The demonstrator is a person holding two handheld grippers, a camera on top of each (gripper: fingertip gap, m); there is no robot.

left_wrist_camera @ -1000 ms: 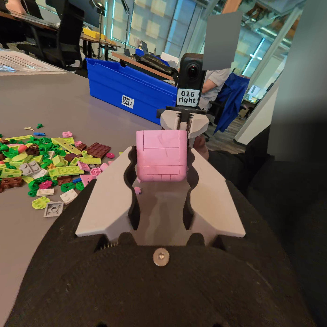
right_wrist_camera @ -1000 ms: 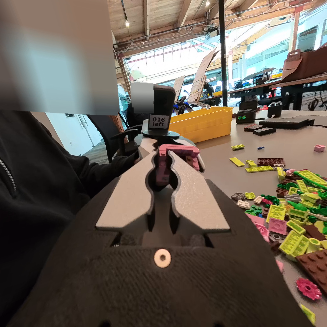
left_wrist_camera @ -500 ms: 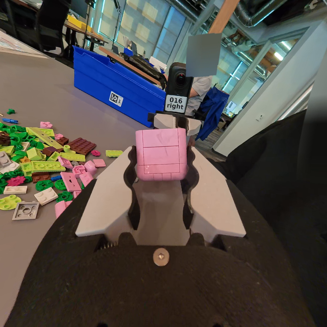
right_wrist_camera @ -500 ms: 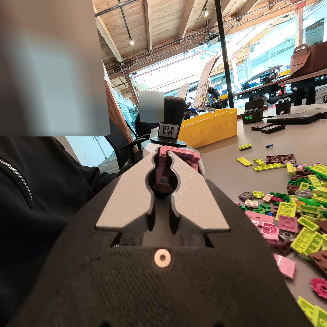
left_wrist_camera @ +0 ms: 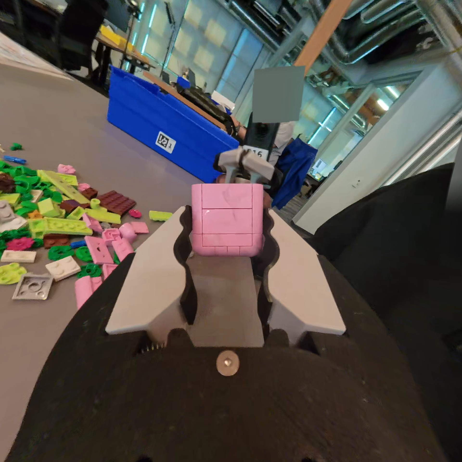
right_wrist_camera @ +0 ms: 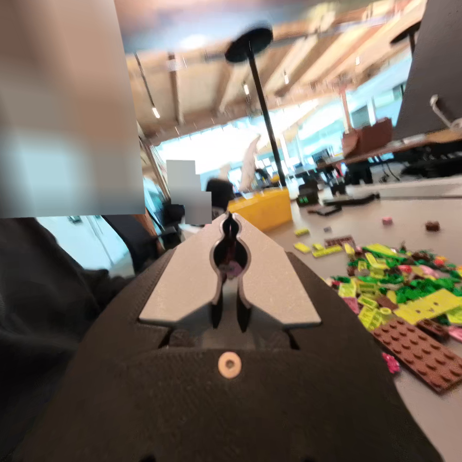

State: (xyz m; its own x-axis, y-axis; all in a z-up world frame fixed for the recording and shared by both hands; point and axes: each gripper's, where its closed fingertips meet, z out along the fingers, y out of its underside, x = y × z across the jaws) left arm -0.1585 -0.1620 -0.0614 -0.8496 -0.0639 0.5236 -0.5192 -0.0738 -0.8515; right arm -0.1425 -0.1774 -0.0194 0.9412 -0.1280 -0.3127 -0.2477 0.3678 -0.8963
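Observation:
My left gripper (left_wrist_camera: 227,212) is shut on a pink block built of bricks (left_wrist_camera: 226,220) and holds it above the grey table (left_wrist_camera: 62,120); both pads press its sides. My right gripper (left_wrist_camera: 243,166) shows blurred in the left wrist view, just behind and above the block's top edge. In the right wrist view the right gripper (right_wrist_camera: 229,216) has its fingertips together. A small pink patch (right_wrist_camera: 232,268) shows in the hollow between its fingers; I cannot tell what it is.
A pile of loose green, lime, pink and brown bricks (left_wrist_camera: 50,220) lies on the table to the left, also in the right wrist view (right_wrist_camera: 400,282). A blue bin (left_wrist_camera: 160,125) and a yellow bin (right_wrist_camera: 265,210) stand farther back. A person's black sleeve (right_wrist_camera: 50,287) is close. Spacing between my two grippers at the tips: around 5 centimetres.
The right gripper was clamped on the pink block's far edge. Its fingers have now come off it and closed together, and its view has swung up, blurred. The left gripper keeps the block.

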